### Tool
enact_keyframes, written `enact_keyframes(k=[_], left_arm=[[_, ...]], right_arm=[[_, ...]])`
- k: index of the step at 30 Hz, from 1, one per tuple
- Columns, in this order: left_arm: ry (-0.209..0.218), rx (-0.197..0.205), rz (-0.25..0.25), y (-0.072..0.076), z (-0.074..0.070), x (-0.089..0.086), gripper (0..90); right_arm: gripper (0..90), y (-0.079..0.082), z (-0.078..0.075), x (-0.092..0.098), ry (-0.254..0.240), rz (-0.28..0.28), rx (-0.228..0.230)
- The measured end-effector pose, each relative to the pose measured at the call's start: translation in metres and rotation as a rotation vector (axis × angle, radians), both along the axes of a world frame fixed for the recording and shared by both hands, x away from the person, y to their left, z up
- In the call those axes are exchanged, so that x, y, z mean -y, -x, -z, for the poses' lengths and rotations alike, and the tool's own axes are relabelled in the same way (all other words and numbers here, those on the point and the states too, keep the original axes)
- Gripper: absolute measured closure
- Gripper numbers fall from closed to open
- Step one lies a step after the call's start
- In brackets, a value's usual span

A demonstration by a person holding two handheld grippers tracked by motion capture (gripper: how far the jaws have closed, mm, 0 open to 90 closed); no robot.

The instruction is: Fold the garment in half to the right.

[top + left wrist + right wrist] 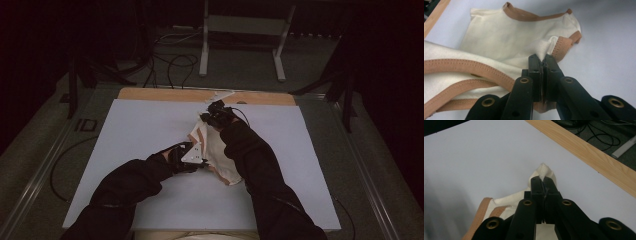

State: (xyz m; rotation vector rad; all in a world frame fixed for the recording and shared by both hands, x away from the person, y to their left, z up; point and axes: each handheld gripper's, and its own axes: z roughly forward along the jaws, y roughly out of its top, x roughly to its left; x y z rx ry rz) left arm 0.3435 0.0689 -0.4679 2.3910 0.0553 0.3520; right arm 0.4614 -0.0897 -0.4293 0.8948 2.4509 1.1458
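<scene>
Nearest the person, the left gripper [199, 161] has its 2 fingers [535, 72] clamped on a fold of the cream garment [216, 150], beside its tan trim [563, 45]. The garment lies crumpled at the middle of the white tabletop [140, 130], stretched between both hands. Farther off, the right gripper [206, 116] pinches a cream corner, fingers [537, 190] closed on it, near the wooden edge [165, 94].

Dim lab: floor cables [170, 62], rig frame [240, 30]
</scene>
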Motion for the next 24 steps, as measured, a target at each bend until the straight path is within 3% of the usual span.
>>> enact_keyframes(k=[10, 24], left_arm=[[-0.020, 0.011, 0.030, -0.001, 0.000, 0.016, 87.8], [-0.045, -0.011, 0.056, -0.004, 0.003, 0.032, 87.8]], right_arm=[[89.5, 0.006, 0.003, 0.030, -0.025, 0.037, -0.003], [89.4, 0.010, 0.016, 0.057, -0.055, 0.079, -0.020]])
